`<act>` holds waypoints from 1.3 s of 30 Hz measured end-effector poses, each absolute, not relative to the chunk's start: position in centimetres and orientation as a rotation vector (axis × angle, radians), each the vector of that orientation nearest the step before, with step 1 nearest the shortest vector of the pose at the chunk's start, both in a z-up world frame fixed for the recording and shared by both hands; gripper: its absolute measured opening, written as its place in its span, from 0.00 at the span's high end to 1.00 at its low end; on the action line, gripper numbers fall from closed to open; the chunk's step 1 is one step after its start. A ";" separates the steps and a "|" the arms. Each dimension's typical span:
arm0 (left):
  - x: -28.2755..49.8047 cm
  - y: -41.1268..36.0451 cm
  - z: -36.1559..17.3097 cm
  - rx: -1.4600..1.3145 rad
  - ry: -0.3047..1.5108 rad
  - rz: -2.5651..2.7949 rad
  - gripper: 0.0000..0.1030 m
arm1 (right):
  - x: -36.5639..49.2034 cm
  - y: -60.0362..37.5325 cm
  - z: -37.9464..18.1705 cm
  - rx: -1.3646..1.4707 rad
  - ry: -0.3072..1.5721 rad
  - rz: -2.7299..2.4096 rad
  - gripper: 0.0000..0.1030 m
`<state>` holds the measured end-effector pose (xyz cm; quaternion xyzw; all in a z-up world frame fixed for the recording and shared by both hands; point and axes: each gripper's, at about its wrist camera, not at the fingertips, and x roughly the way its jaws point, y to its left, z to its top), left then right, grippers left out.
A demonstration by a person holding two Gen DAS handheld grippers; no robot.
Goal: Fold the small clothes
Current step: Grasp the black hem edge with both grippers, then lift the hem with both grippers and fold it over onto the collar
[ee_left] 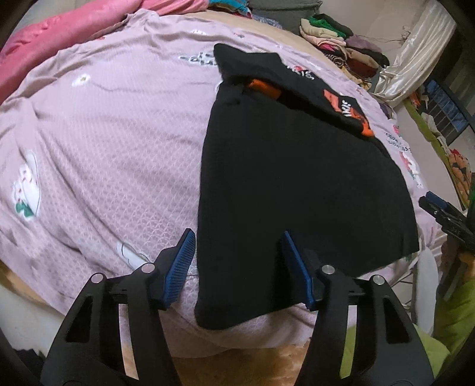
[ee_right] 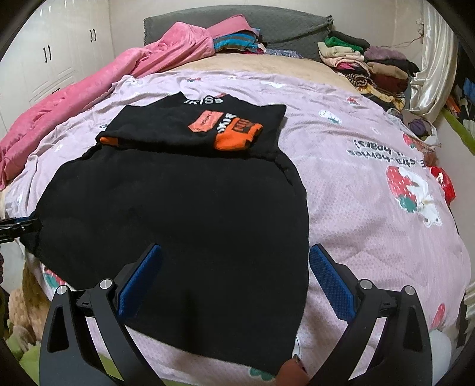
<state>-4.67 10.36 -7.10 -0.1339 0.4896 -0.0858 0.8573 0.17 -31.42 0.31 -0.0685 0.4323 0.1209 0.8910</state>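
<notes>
A black garment [ee_left: 291, 184] with orange and white print lies flat on the lilac bedspread [ee_left: 104, 148], its top part folded back over itself. My left gripper [ee_left: 237, 240] is open, just above the garment's near left edge, and holds nothing. In the right wrist view the same garment [ee_right: 184, 213] fills the middle, with the orange print [ee_right: 237, 133] on the folded part at the far end. My right gripper [ee_right: 234, 255] is open above the garment's near hem, empty. The right gripper also shows at the right edge of the left wrist view [ee_left: 439, 207].
A pink blanket [ee_right: 89, 98] is bunched along the bed's left and far side. A pile of folded clothes [ee_right: 368, 65] sits at the far right corner by a grey headboard [ee_right: 237, 23]. White cupboards [ee_right: 59, 53] stand left. The bed edge is near me.
</notes>
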 end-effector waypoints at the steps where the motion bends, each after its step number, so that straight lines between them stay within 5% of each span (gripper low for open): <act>1: -4.7 10.4 -7.2 -0.285 1.029 -0.184 0.49 | 0.0 -31.5 0.2 -0.141 0.901 0.252 0.04; 7: -4.7 9.7 -7.5 -0.291 1.046 -0.213 0.68 | -1.3 -33.2 -1.0 -0.108 0.987 0.308 0.04; 13: -4.3 9.7 -7.7 -0.288 1.057 -0.216 0.74 | -2.2 -35.8 -2.4 -0.022 1.088 0.328 0.09; 16: -4.3 9.7 -7.9 -0.290 1.060 -0.214 0.74 | -2.3 -36.7 -3.3 0.014 1.125 0.342 0.32; 20: -4.1 9.9 -7.7 -0.293 1.059 -0.201 0.84 | -2.0 -37.2 -5.0 0.044 1.178 0.343 0.46; 23: -4.2 10.3 -7.4 -0.304 1.042 -0.194 0.94 | -2.0 -37.4 -5.2 0.044 1.178 0.337 0.68; 25: -4.3 10.5 -7.3 -0.313 1.036 -0.195 0.96 | -2.0 -37.6 -4.7 0.042 1.163 0.345 0.92; 39: -3.8 12.0 -1.1 -0.364 0.888 -0.238 0.98 | -0.4 -38.5 3.4 0.182 0.883 0.475 0.93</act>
